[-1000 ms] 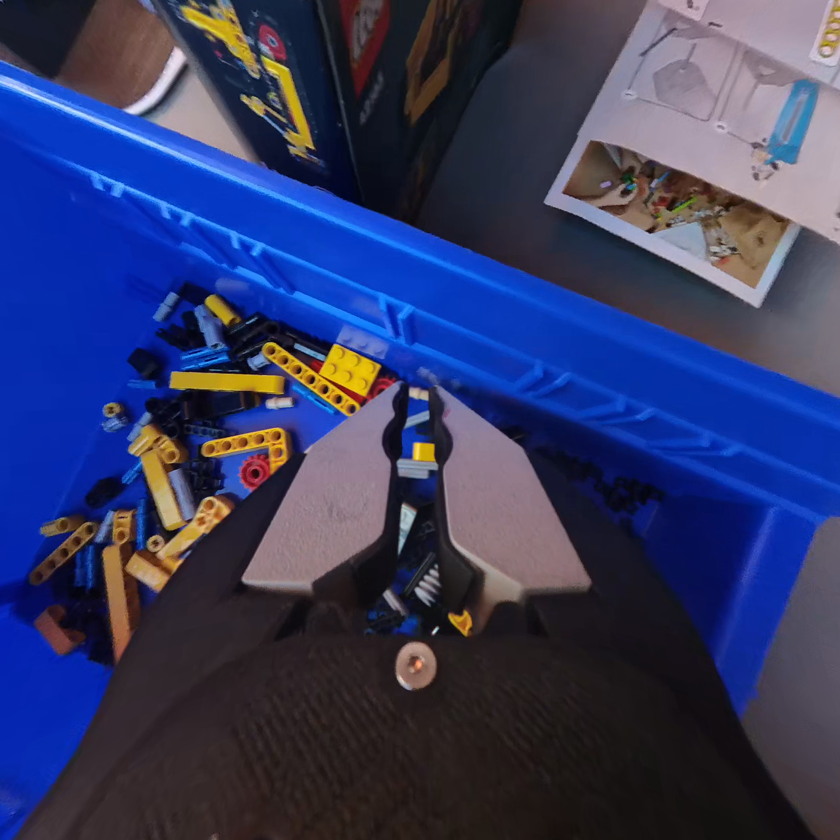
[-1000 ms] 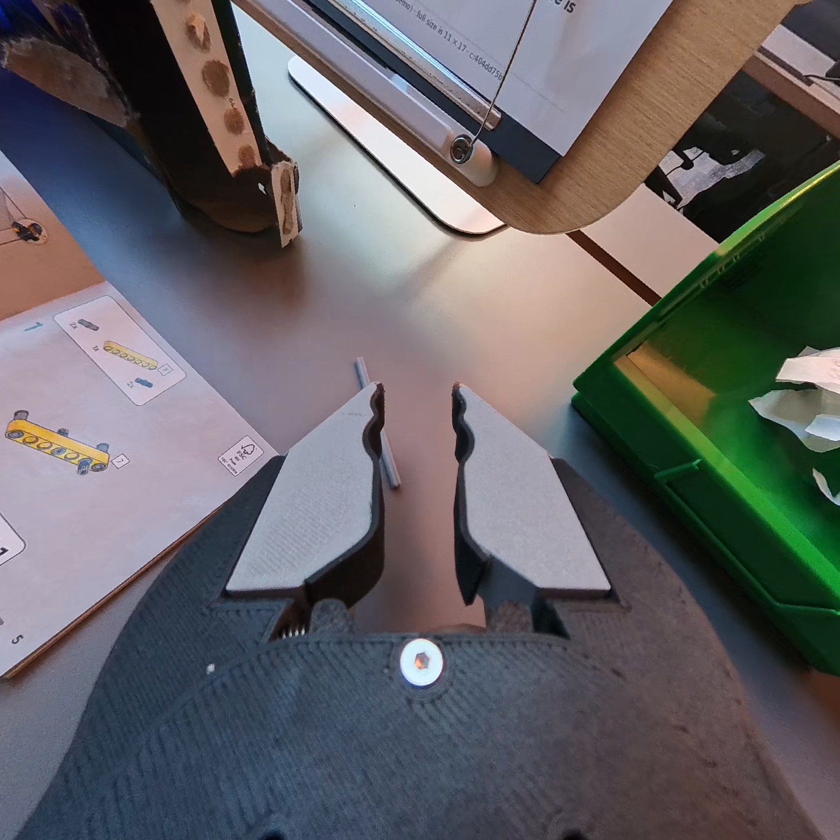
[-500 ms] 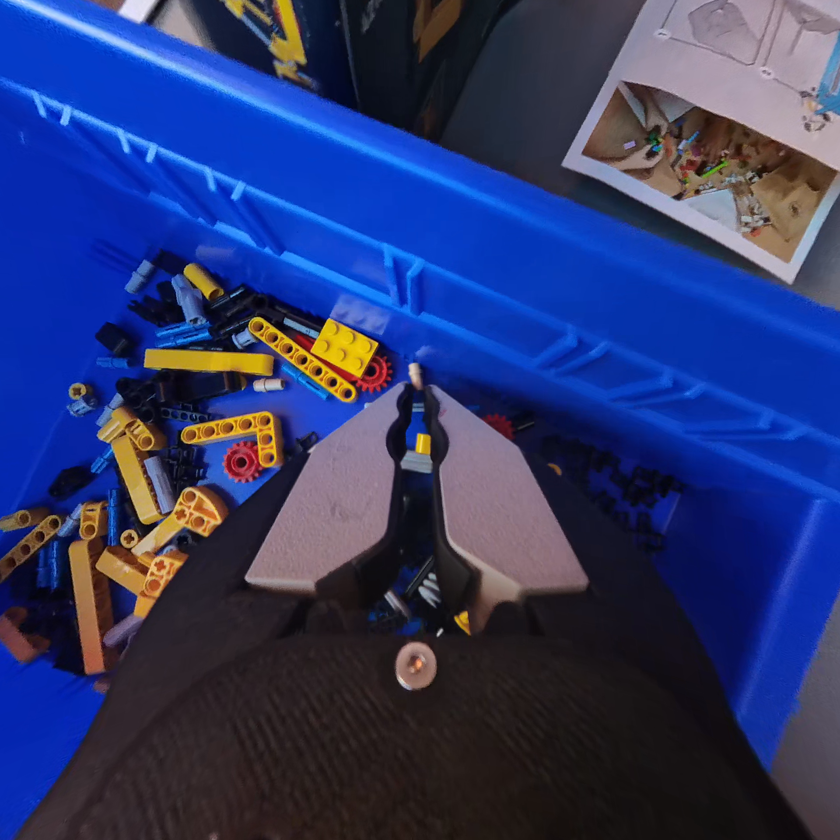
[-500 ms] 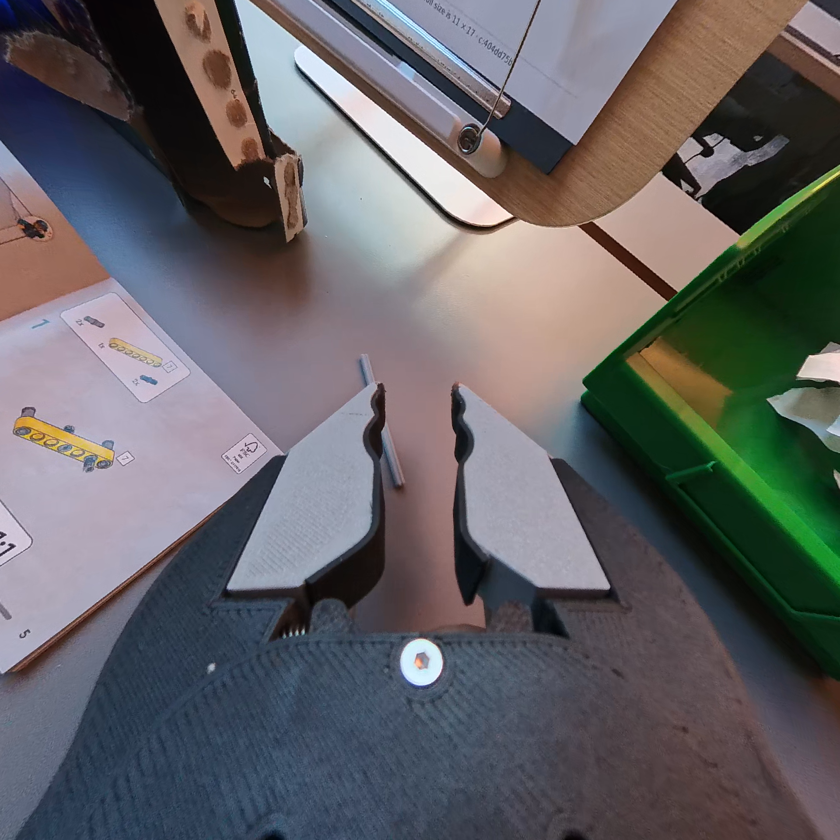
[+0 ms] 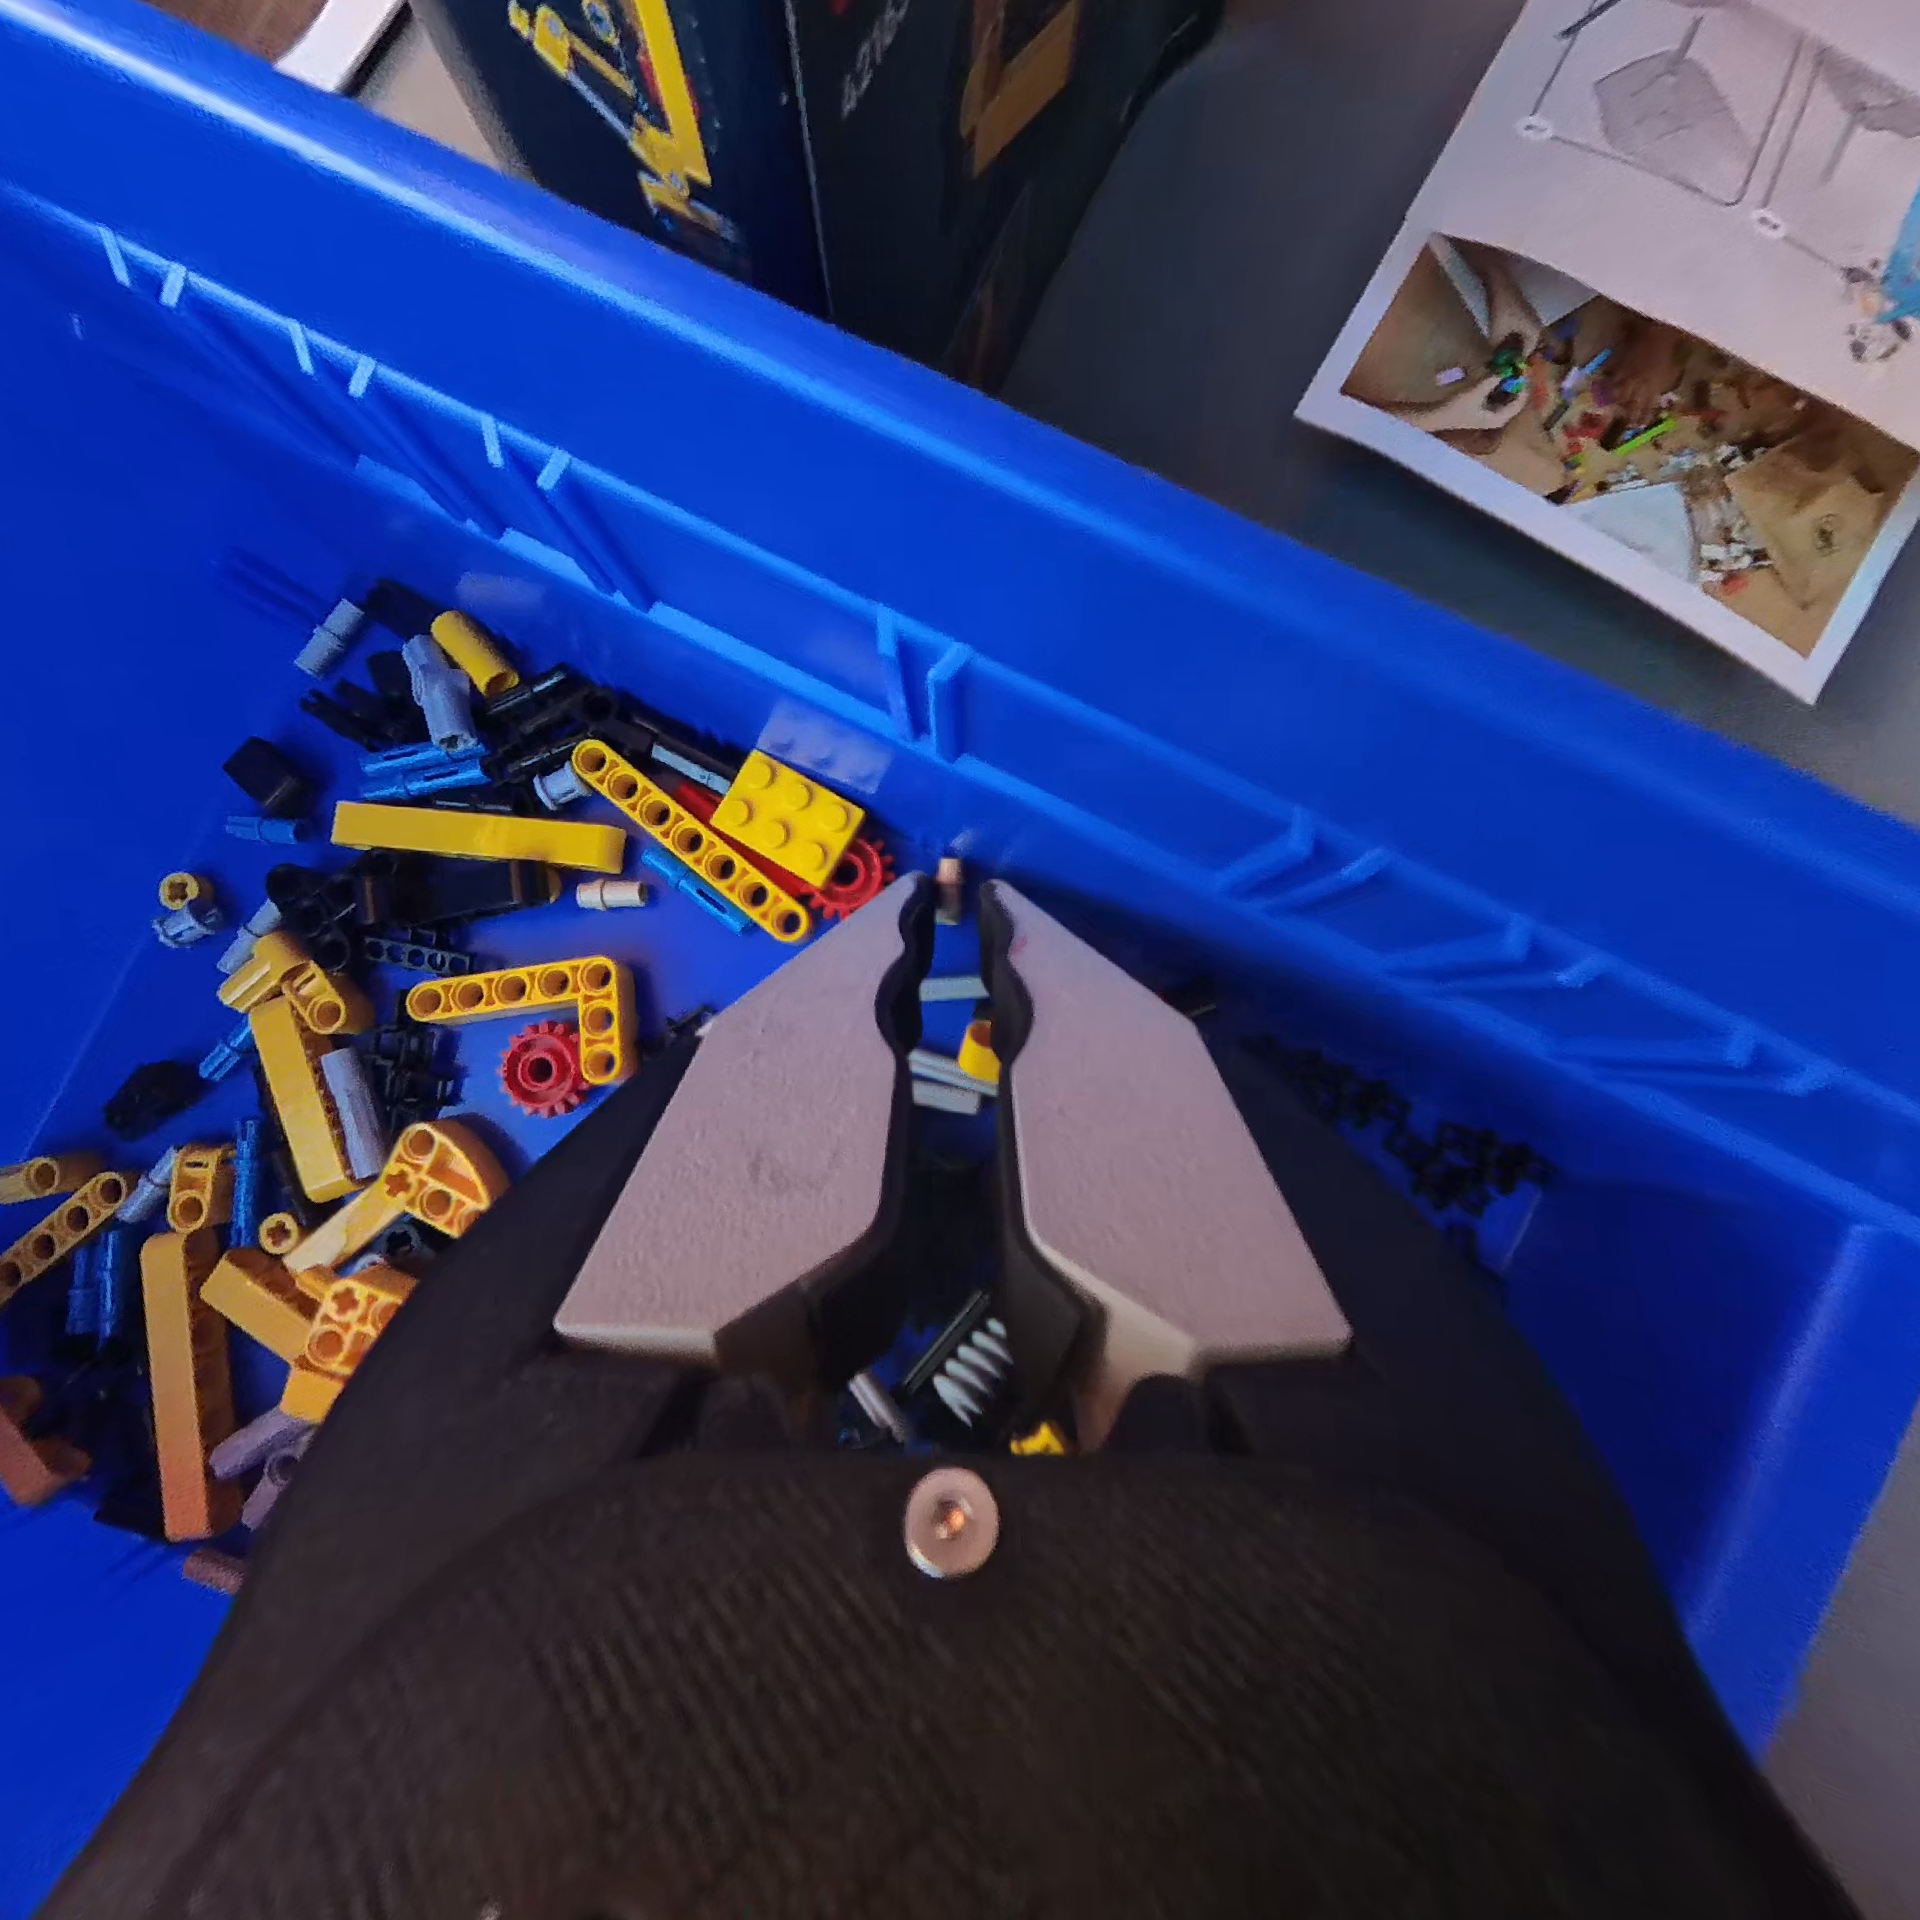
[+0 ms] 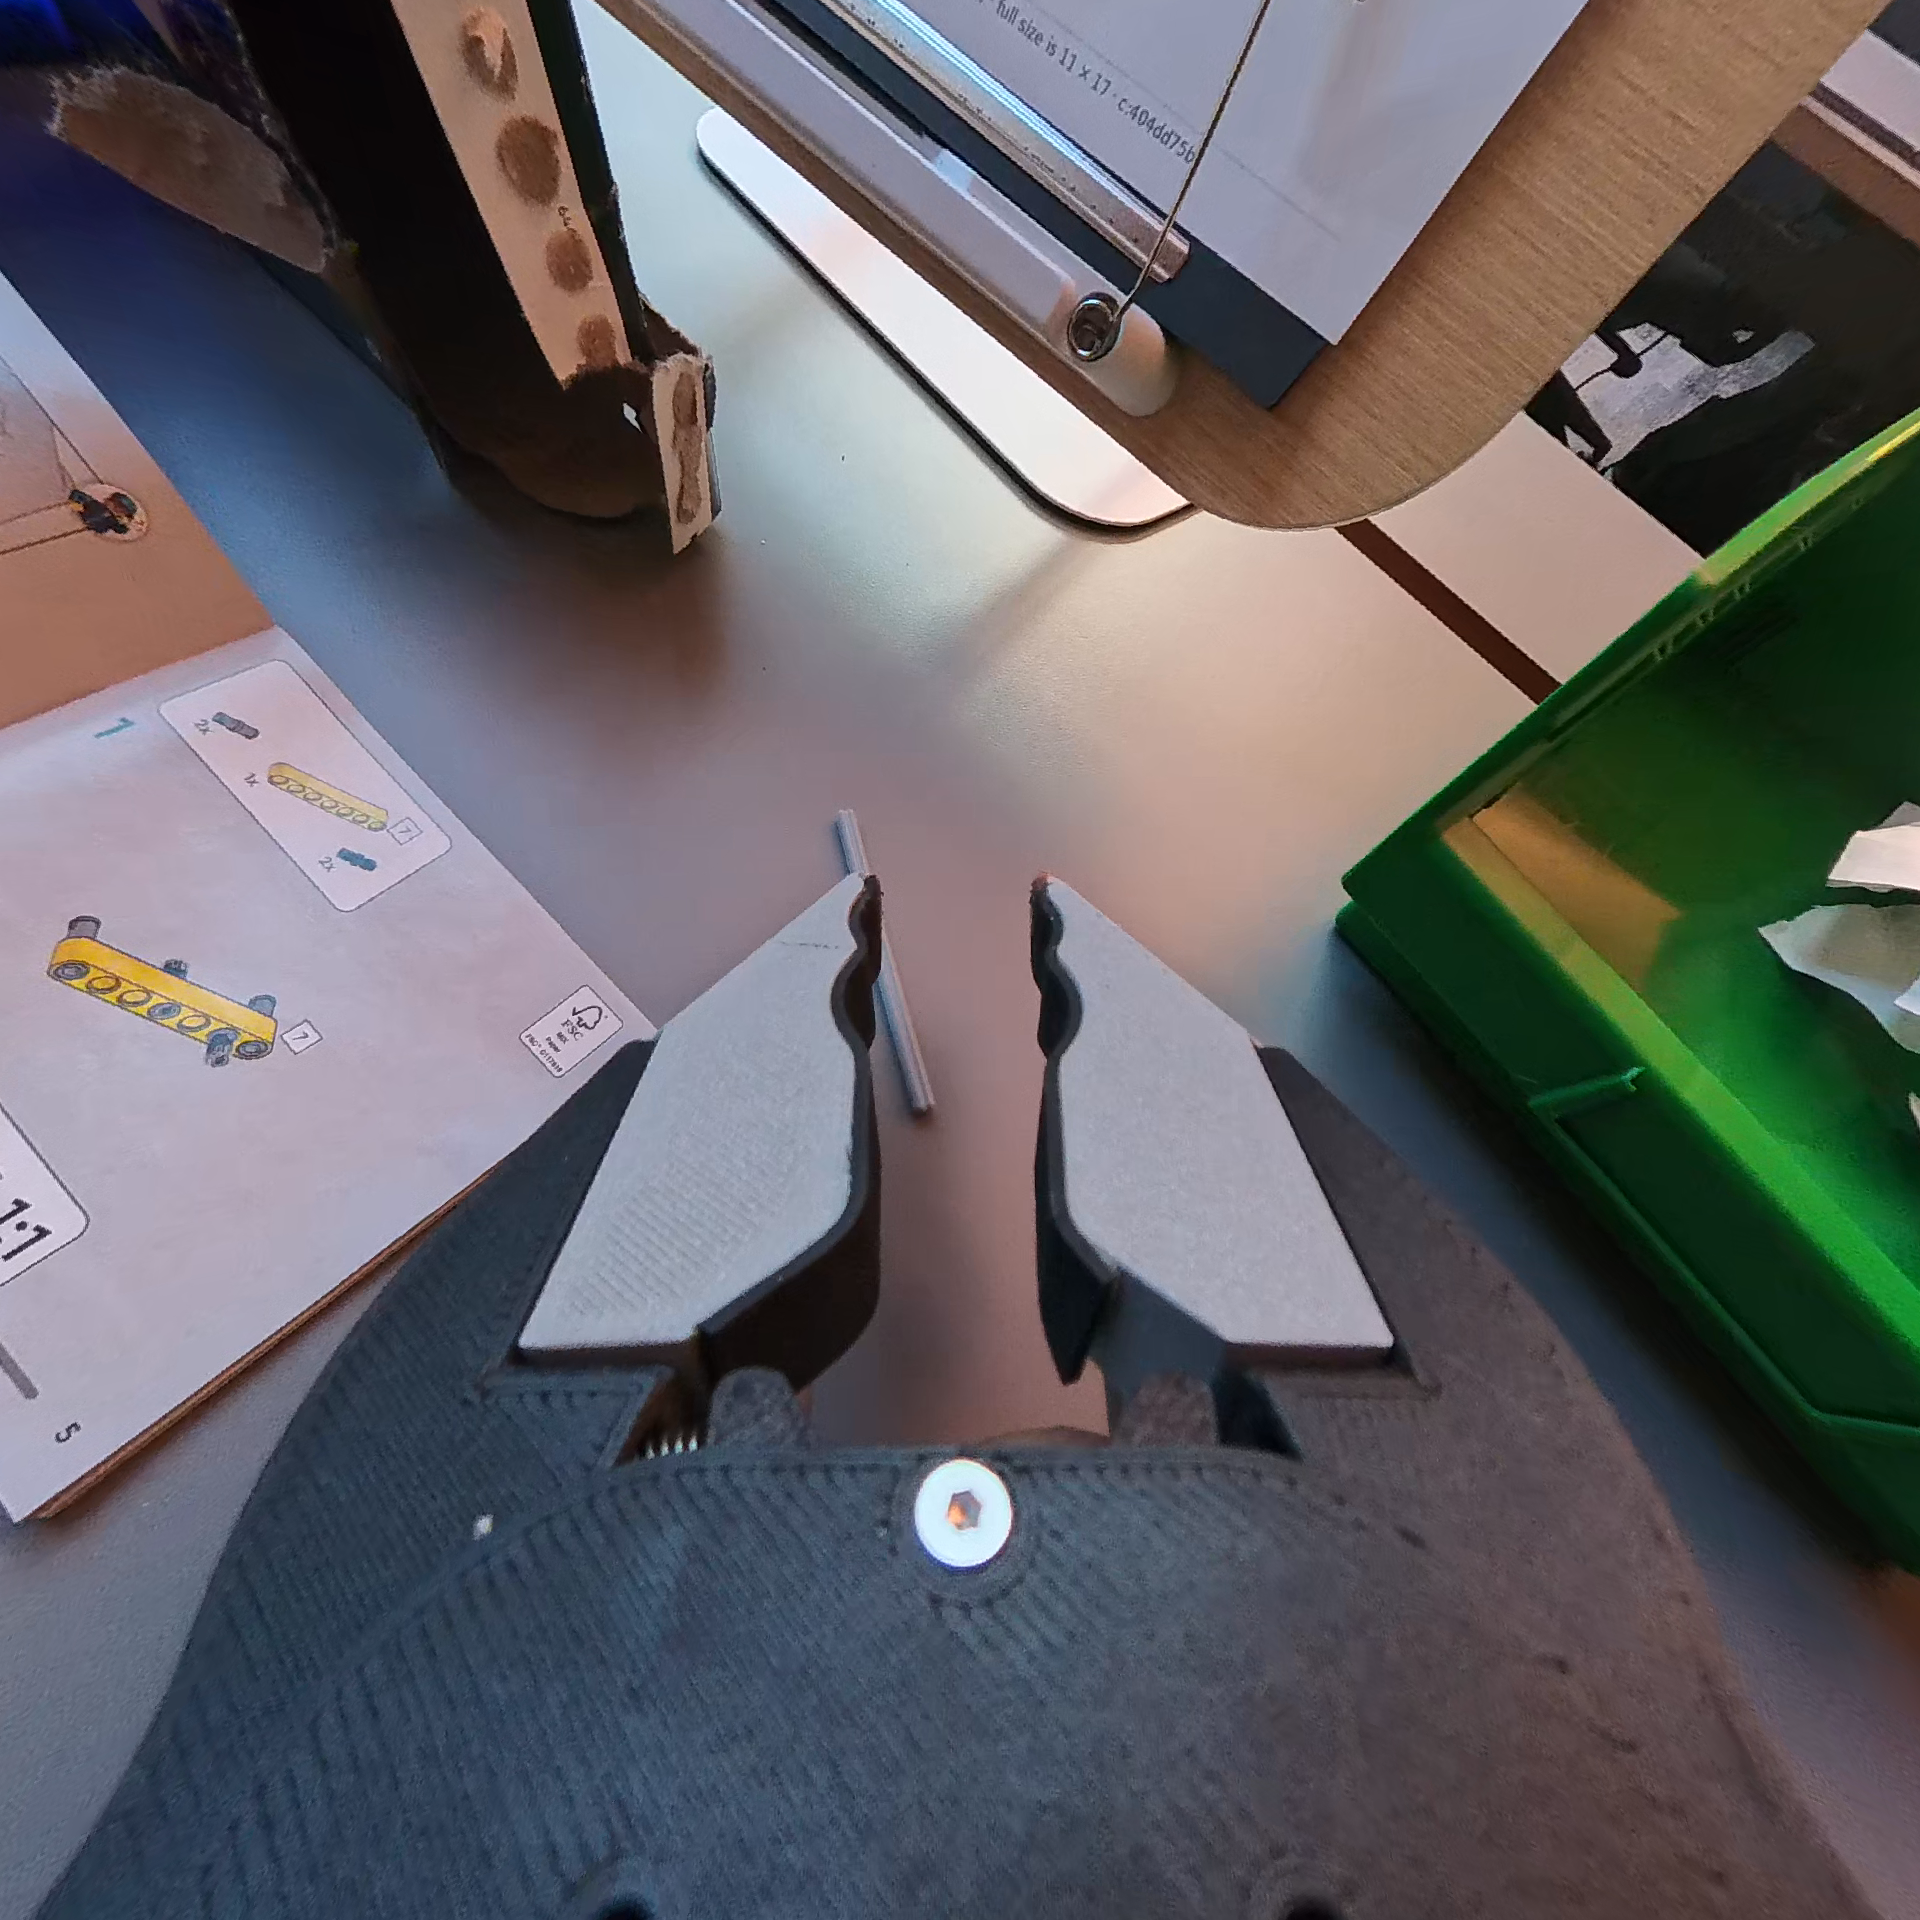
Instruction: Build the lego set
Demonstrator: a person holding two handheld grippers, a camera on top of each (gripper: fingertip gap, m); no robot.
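Note:
My left gripper (image 5: 950, 902) is inside the blue bin (image 5: 1143, 582), near its far wall, shut on a small tan pin (image 5: 948, 881) that sticks out between the tips. Loose Lego pieces lie on the bin floor to the left: a yellow 2x3 brick (image 5: 792, 817), a long yellow holed beam (image 5: 691, 837), a yellow L-beam (image 5: 540, 1000), two red gears (image 5: 540, 1068). My right gripper (image 6: 956, 896) is open and empty, low over the grey table. A thin grey axle (image 6: 881, 966) lies on the table beside its left finger (image 6: 748, 1122).
The open instruction booklet (image 6: 260, 997) lies left of my right gripper and also shows in the left wrist view (image 5: 1683, 343). A green bin (image 6: 1662, 987) with paper scraps stands to the right. The dark Lego box (image 5: 831, 156) stands behind the blue bin. A wooden stand (image 6: 1247, 312) rises at the back.
My left gripper closed on the small tan pin near the bin's far wall and now holds it at the tips. My right gripper stayed open and barely drifted.

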